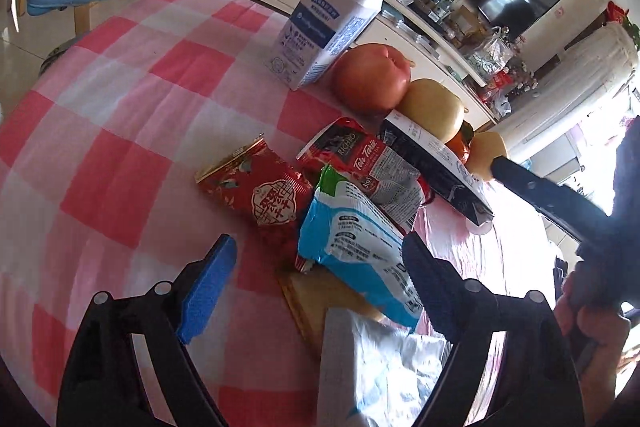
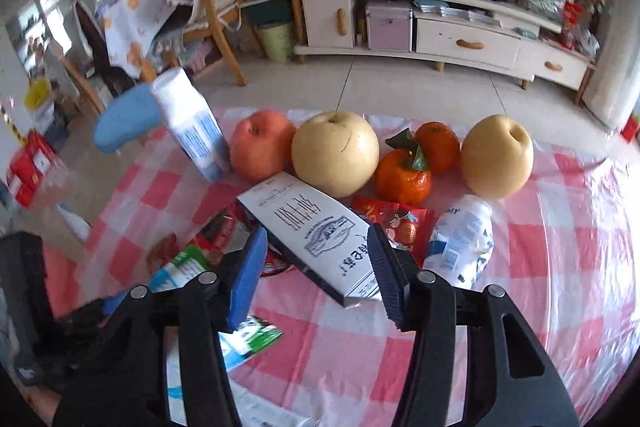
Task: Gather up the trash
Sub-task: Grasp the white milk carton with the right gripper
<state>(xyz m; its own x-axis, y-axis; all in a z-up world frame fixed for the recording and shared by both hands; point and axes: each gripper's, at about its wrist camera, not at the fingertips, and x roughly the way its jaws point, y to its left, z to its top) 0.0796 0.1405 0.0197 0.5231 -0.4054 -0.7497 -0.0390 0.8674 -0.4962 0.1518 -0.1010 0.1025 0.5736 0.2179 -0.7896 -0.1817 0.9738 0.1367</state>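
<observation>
Hovering over the checked desk (image 2: 540, 247) — both claws apart, nothing clamped. Left claw (image 1: 316, 263) straddles the blue-white wrapper (image 1: 352, 243), pads not pressing it; red packet (image 1: 260, 191) and tea sachet (image 1: 372, 163) just beside. Right claw (image 2: 316, 267) brackets the white-and-black flat box (image 2: 312, 231), jaws clear of its sides. Crumpled white bottle (image 2: 460, 239) to the right; 5 fruits (image 2: 335, 153) and milk carton (image 2: 188, 123) behind.

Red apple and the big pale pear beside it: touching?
Touching. In the right wrist view the red apple and the pale pear meet with no cloth between; the left wrist view shows them pressed together too.
</observation>
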